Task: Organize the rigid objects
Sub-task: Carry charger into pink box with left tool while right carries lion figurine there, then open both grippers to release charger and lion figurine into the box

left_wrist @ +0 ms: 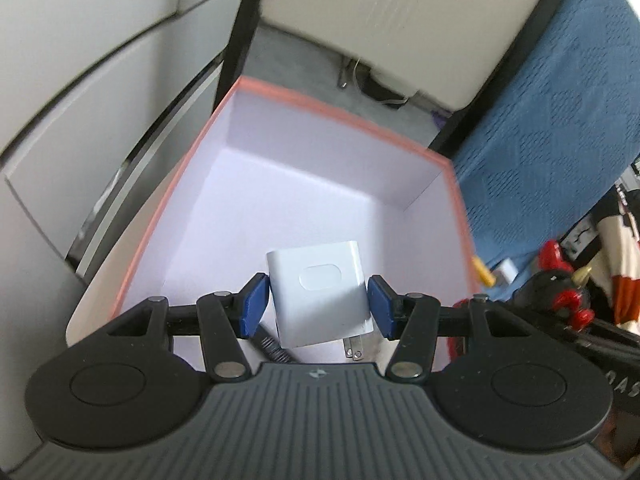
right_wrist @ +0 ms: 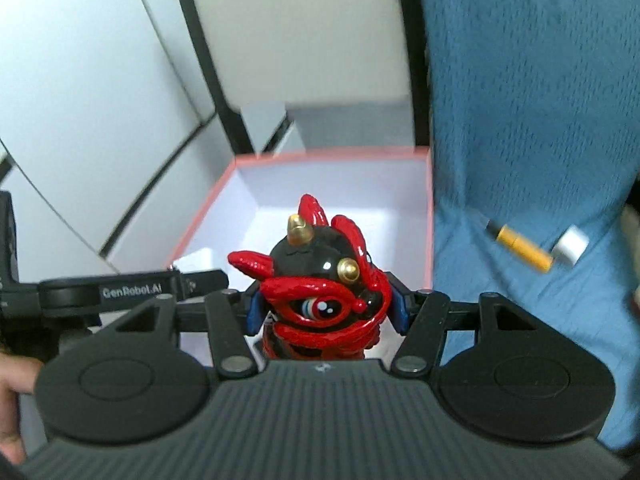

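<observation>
A white plug charger (left_wrist: 318, 294) sits between the blue pads of my left gripper (left_wrist: 318, 306), above the pink-rimmed box (left_wrist: 340, 114). A small gap shows on each side of it, so the jaws look open. My right gripper (right_wrist: 324, 312) is shut on a red and black dragon figurine (right_wrist: 324, 284), held over the same box (right_wrist: 332, 156). The figurine also shows at the right edge of the left wrist view (left_wrist: 558, 280). The left gripper's body (right_wrist: 100, 292) shows at the left of the right wrist view.
A dark comb-like object (left_wrist: 272, 346) lies in the box under the charger. A yellow marker (right_wrist: 520, 248) and a small white block (right_wrist: 572, 246) lie on the blue cloth (right_wrist: 540, 120) right of the box. White cabinets stand to the left.
</observation>
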`<state>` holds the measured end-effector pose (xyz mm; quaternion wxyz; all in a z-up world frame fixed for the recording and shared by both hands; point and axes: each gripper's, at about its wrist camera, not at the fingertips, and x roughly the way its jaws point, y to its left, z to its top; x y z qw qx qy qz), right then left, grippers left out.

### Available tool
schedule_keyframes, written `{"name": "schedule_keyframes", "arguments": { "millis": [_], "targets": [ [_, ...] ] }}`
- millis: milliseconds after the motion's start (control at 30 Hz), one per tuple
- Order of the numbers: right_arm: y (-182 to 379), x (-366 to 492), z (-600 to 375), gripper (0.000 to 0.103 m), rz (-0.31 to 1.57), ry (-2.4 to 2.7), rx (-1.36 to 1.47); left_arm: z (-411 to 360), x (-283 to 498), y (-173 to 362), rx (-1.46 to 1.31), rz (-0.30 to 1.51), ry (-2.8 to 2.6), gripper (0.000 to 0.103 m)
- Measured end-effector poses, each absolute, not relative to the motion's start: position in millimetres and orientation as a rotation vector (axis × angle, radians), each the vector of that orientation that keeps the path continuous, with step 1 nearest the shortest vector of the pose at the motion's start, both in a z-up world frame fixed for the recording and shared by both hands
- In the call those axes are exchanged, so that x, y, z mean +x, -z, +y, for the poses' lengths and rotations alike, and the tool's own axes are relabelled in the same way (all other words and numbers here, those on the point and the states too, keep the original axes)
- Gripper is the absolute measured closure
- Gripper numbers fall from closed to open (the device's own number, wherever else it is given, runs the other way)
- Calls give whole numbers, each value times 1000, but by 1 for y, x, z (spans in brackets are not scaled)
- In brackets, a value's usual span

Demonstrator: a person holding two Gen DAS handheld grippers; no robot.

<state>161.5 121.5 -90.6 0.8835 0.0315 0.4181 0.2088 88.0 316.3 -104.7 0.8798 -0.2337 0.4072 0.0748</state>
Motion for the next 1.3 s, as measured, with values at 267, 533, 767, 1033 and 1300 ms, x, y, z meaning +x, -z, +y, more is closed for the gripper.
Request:
{"name": "schedule_keyframes", "arguments": {
  "millis": [267,533,767,1033,1300],
  "targets": [
    [138,160,141,42,956,-406,5,330,84,150,-500,932,-170,43],
    [142,156,138,42,961,-407,28,328,76,155,-490,918,-177,41],
    [118,152,122,41,892,-416,64,322,68,129,-482,837,-191,29],
    [82,137,90,41,767,-410,97,295,55,96,-440,736,-172,29],
    [62,120,56,41,664,-392,78,249,54,78,-400,648,-122,29]
  ]
}}
